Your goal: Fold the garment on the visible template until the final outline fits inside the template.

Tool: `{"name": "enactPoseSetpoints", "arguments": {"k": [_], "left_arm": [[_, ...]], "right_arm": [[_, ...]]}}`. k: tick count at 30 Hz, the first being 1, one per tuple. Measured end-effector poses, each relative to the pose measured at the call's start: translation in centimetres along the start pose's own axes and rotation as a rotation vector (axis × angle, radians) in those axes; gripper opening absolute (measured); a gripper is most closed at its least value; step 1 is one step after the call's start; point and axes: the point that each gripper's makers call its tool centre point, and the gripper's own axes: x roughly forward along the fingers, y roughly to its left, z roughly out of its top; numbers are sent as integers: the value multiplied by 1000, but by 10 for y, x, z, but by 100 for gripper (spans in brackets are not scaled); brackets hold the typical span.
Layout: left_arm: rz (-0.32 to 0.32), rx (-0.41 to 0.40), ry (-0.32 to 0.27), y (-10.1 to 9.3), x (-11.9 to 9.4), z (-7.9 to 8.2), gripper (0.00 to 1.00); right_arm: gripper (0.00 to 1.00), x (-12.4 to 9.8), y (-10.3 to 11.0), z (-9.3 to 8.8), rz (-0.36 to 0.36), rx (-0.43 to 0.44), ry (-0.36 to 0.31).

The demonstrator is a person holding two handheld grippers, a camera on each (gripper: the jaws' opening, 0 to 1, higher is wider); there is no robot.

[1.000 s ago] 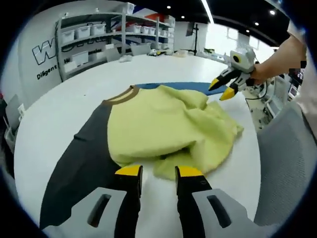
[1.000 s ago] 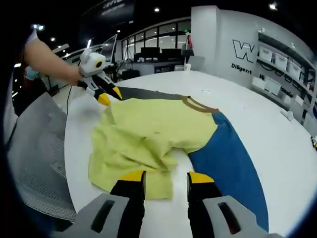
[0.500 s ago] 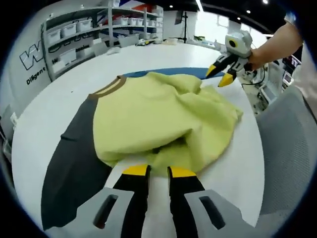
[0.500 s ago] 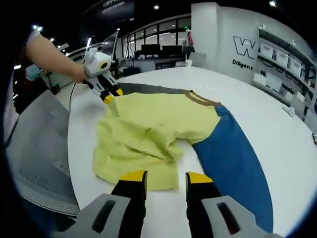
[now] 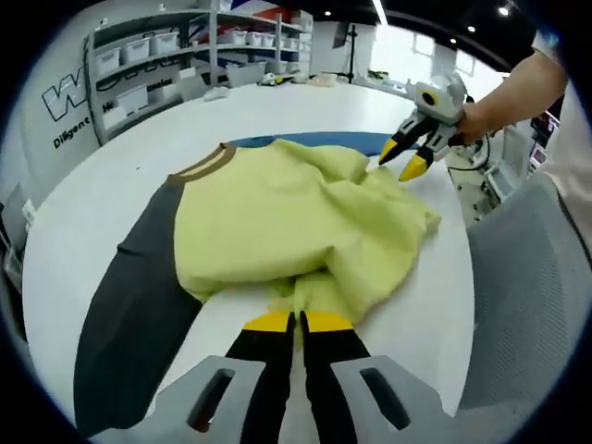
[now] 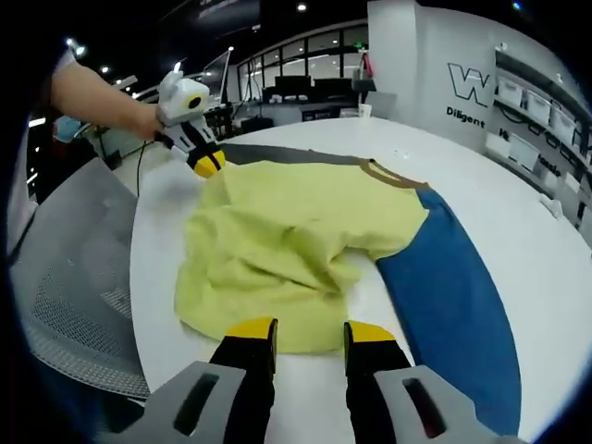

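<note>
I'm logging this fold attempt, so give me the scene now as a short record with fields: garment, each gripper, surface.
garment: yellow-green shirt with brown collar, one dark grey sleeve, one blue sleeve, lying crumpled
left gripper: shut on the shirt's near hem
right gripper: open, at the shirt's edge
surface: round white table

Yellow garment [image 5: 296, 222] — rumpled, half-folded on the blue-and-grey template [image 6: 453, 296].

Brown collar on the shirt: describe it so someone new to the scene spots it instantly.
On the round white table lies a crumpled yellow shirt with one dark grey sleeve and one blue sleeve. The brown collar is the narrow curved band at the shirt's neck edge, where the yellow body meets the sleeves. It is the only brown strip on the garment.
</note>
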Motion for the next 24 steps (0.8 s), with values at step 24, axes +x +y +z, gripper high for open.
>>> {"name": "enactPoseSetpoints", "arguments": {"k": [24], "left_arm": [[0, -335, -107, -43, -51, 8, 1]], "right_arm": [[9, 8, -4, -9, -7, -46, 55]]}}
